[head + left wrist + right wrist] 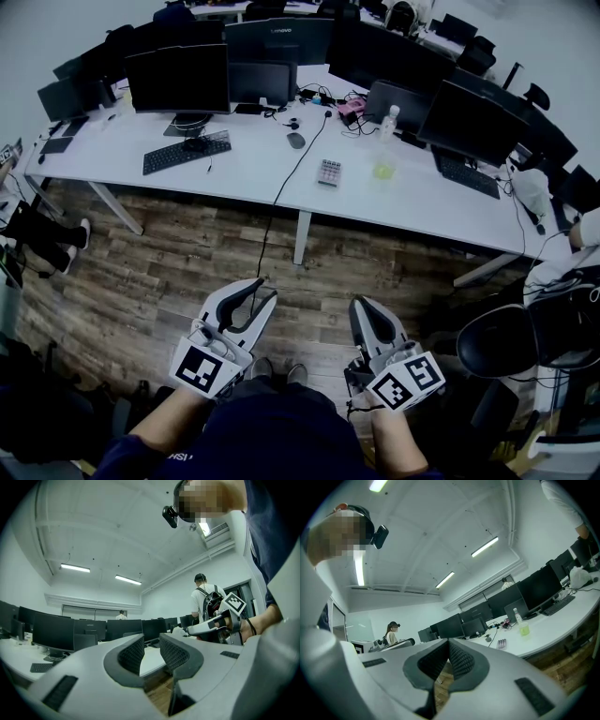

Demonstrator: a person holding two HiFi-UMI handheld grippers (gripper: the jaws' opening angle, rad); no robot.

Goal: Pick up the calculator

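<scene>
The calculator (329, 172), small and grey with rows of keys, lies flat on the long white desk (253, 178) across the wooden floor; the right gripper view shows the calculator (501, 643) far off near the desk's edge. Both grippers are held low in front of the person, pointing level at the desk and far short of it. My left gripper (262, 291) (151, 644) stands partly open, with a narrow gap and nothing between its pads. My right gripper (361, 307) (448, 645) is shut, pads touching, and holds nothing.
On the desk are several monitors, a black keyboard (186, 153), a mouse (296, 141), a clear bottle (387, 122), a green cup (382, 169) and a black cable running off the front edge. A black office chair (497, 342) stands at right. Other people are in the room.
</scene>
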